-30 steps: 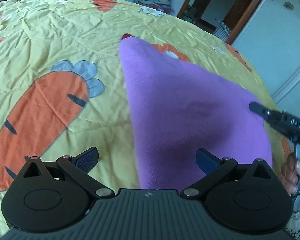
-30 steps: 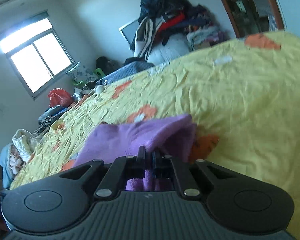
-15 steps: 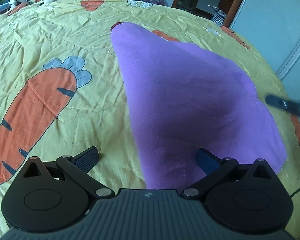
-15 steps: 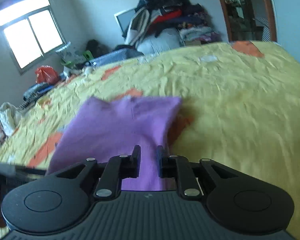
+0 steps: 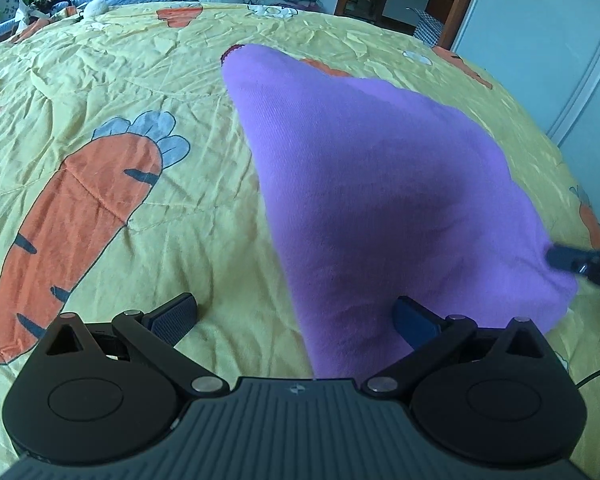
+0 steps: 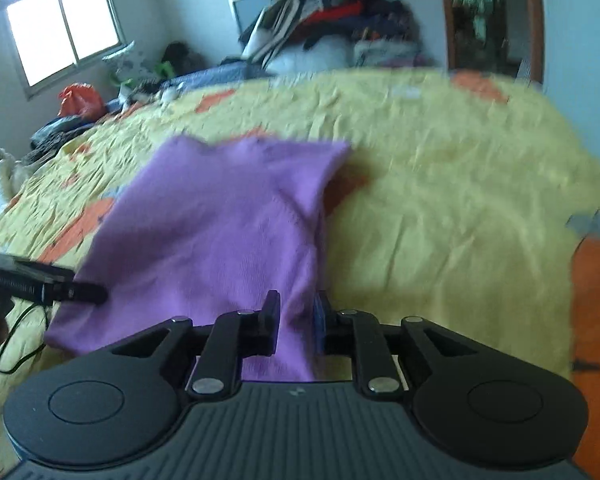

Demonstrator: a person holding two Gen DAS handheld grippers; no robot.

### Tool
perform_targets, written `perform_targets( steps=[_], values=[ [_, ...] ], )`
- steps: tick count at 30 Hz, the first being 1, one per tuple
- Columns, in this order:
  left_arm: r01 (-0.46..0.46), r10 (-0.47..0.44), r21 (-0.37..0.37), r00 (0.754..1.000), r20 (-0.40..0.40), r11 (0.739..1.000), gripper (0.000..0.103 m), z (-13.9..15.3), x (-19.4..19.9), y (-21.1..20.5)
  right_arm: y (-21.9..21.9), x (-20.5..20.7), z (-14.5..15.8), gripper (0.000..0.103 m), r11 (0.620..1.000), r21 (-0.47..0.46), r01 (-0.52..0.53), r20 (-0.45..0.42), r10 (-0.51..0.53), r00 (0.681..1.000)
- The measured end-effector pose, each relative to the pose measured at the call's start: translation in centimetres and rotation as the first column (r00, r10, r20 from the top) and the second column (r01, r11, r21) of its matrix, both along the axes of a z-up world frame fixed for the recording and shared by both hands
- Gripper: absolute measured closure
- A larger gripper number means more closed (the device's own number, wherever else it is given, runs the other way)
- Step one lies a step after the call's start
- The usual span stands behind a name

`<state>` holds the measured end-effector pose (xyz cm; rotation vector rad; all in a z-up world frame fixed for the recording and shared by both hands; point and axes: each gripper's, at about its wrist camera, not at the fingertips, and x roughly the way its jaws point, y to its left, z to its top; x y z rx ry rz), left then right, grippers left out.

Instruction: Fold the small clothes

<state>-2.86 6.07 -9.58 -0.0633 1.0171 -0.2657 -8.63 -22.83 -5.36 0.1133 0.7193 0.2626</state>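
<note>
Purple garment (image 5: 372, 184): soft knit, fine ribbed weave, matte; lies flat on the bed as a roughly trapezoidal folded panel, narrower at its far end. In the right wrist view (image 6: 220, 220) a faint stitched seam runs along its right side.

Bedsheet (image 5: 148, 80): thin yellow cloth, heavily creased, printed with large orange carrots with grey-blue tops; one carrot (image 5: 80, 220) lies left of the garment. It covers the whole bed under the garment.

Left tool (image 5: 296, 316): black plastic body with ribbed grey top, fingers spread wide. One dark pad sits over the sheet left of the garment, the other over the garment's near edge; it grips nothing.

Right tool (image 6: 296, 316): same build, fingers narrowly parted with the garment's near right edge between them. Whether the pads touch the cloth cannot be told. In the left wrist view its dark tip (image 5: 580, 260) shows at the garment's right corner.

Room, relative to the garment: beyond it, a heap of mixed clothes (image 6: 332, 20) stacked against the wall; far left, a bright window (image 6: 60, 28) and a red bag (image 6: 80, 96) among bundles; far right, a brown wooden door frame (image 6: 448, 16). In the left wrist view a pale panelled wardrobe door (image 5: 540, 40) stands to the right.

A thin black cable (image 6: 12, 344) trails on the sheet near the garment's near left corner.
</note>
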Motion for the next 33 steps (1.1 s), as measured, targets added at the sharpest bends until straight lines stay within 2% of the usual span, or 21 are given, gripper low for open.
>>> perform_targets(
  steps=[3, 5, 6, 8, 10, 12, 14, 18, 21, 23, 25, 27, 29, 30, 32, 33],
  values=[
    [0.005, -0.005, 0.006, 1.0, 0.003, 1.0, 0.0, 0.0, -0.4, 0.1, 1.3, -0.7, 0.4, 0.068, 0.998, 0.035, -0.056, 0.05, 0.054, 0.997],
    [0.011, -0.011, 0.016, 1.0, 0.011, 1.0, 0.0, 0.0, -0.7, 0.1, 2.7, -0.7, 0.0, 0.028, 0.992, 0.039, -0.119, 0.055, 0.117, 0.992],
    [0.015, -0.015, 0.022, 1.0, 0.013, 1.0, 0.0, -0.1, -0.8, 0.1, 3.6, -0.7, -0.4, 0.023, 0.987, 0.018, -0.157, 0.058, 0.155, 0.986],
    [0.021, -0.022, 0.034, 1.0, 0.02, 0.999, 0.0, -0.1, -1.1, 0.1, 5.1, -0.6, -1.6, 0.024, 0.978, -0.081, -0.194, 0.052, 0.198, 0.979],
    [0.027, -0.029, 0.047, 0.999, 0.029, 0.999, 0.0, -0.2, -1.4, 0.1, 5.3, 0.0, -3.0, 0.023, 0.967, -0.207, -0.147, 0.045, 0.16, 0.986],
    [0.037, -0.039, 0.059, 0.998, 0.04, 0.998, 0.0, -0.3, -1.6, 0.0, 3.9, 0.7, -2.8, 0.024, 0.981, -0.12, -0.15, 0.025, 0.154, 0.988],
    [0.038, -0.04, 0.057, 0.998, 0.04, 0.998, 0.0, -0.2, -1.7, 0.2, 3.1, 1.0, -1.6, 0.023, 0.988, -0.078, -0.131, 0.038, 0.134, 0.99],
    [-0.036, 0.038, -0.044, 0.998, 0.041, 0.998, 0.004, 0.7, 0.2, 2.1, 3.0, 2.7, 0.8, 0.023, 0.988, -0.071, -0.134, 0.139, 0.143, 0.98],
    [-0.062, 0.078, -0.14, 0.991, 0.113, 0.988, 0.004, 2.7, 3.2, 3.1, 4.0, 5.4, 1.5, 0.023, 0.98, -0.122, -0.158, 0.192, 0.179, 0.965],
    [-0.027, 0.062, -0.21, 0.985, 0.16, 0.977, 0.004, 4.0, 5.6, 3.0, 4.6, 7.8, 1.5, 0.026, 0.977, -0.139, -0.159, 0.2, 0.185, 0.962],
    [0.001, 0.045, -0.226, 0.979, 0.198, 0.974, 0.004, 4.7, 8.2, 2.1, 4.8, 10.6, 1.4, 0.033, 0.977, -0.106, -0.184, 0.195, 0.202, 0.96],
    [0.047, -0.001, -0.242, 0.982, 0.187, 0.969, 0.005, 4.4, 10.9, 0.8, 5.1, 13.3, 1.0, 0.036, 0.977, -0.086, -0.197, 0.171, 0.209, 0.963],
    [0.053, -0.018, -0.197, 0.984, 0.175, 0.979, 0.005, 3.6, 13.4, -0.7, 5.3, 15.6, 0.3, 0.05, 0.977, -0.07, -0.201, 0.144, 0.209, 0.967],
    [0.056, -0.032, -0.151, 0.987, 0.159, 0.987, 0.006, 3.0, 14.4, -1.6, 5.3, 16.6, -0.1, 0.051, 0.977, -0.046, -0.21, 0.12, 0.214, 0.969],
    [0.016, -0.013, -0.036, 0.996, 0.09, 0.999, 0.011, 0.9, 16.7, -2.5, 5.1, 18.8, -1.3, 0.065, 0.976, -0.012, -0.219, 0.06, 0.22, 0.974],
    [-0.009, 0.009, 0.002, 0.999, 0.05, 1.0, 0.008, -0.4, 17.8, -2.4, 5.1, 19.5, -1.9, 0.066, 0.977, -0.044, -0.206, 0.048, 0.209, 0.977]
  ],
)
